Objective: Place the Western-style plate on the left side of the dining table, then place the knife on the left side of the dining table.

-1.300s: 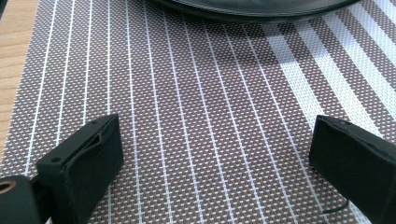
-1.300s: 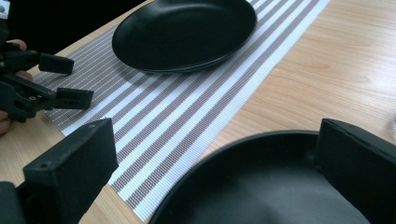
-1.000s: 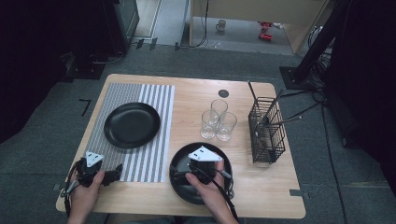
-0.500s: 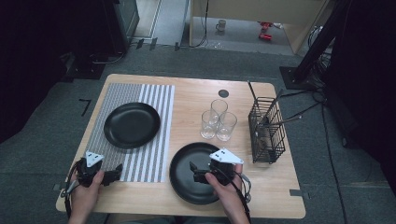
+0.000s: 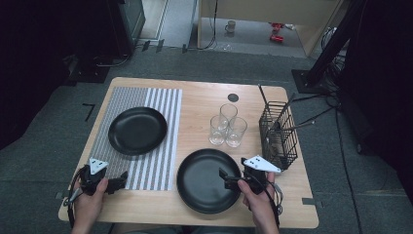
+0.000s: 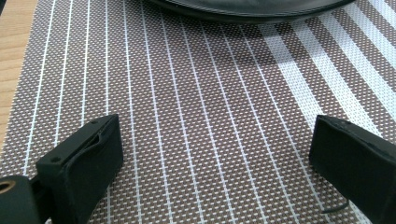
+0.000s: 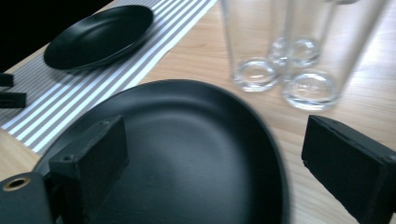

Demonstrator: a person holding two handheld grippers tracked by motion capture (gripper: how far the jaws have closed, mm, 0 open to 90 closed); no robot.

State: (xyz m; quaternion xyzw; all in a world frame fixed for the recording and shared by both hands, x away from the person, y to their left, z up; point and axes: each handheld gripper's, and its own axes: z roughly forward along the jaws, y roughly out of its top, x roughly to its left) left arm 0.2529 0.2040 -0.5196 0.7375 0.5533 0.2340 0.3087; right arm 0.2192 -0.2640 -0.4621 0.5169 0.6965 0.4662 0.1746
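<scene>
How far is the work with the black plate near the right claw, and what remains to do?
One black plate already sits on the striped placemat. In hand: the right claw hovers open over the second black plate, which lies on bare table, unheld. The left claw rests open over the placemat. The three glasses and the cutlery basket look untouched.

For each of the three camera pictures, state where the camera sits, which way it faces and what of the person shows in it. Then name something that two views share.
High view: above the person's side, facing forward and down on the table; both hands show, with left gripper and right gripper.
Left gripper view: on that gripper, facing the striped placemat; its own open jaws show.
Right gripper view: on that gripper, facing the near black plate and three glasses; its own open jaws show.
Shared: the near black plate, seen in the high and right gripper views.
</scene>
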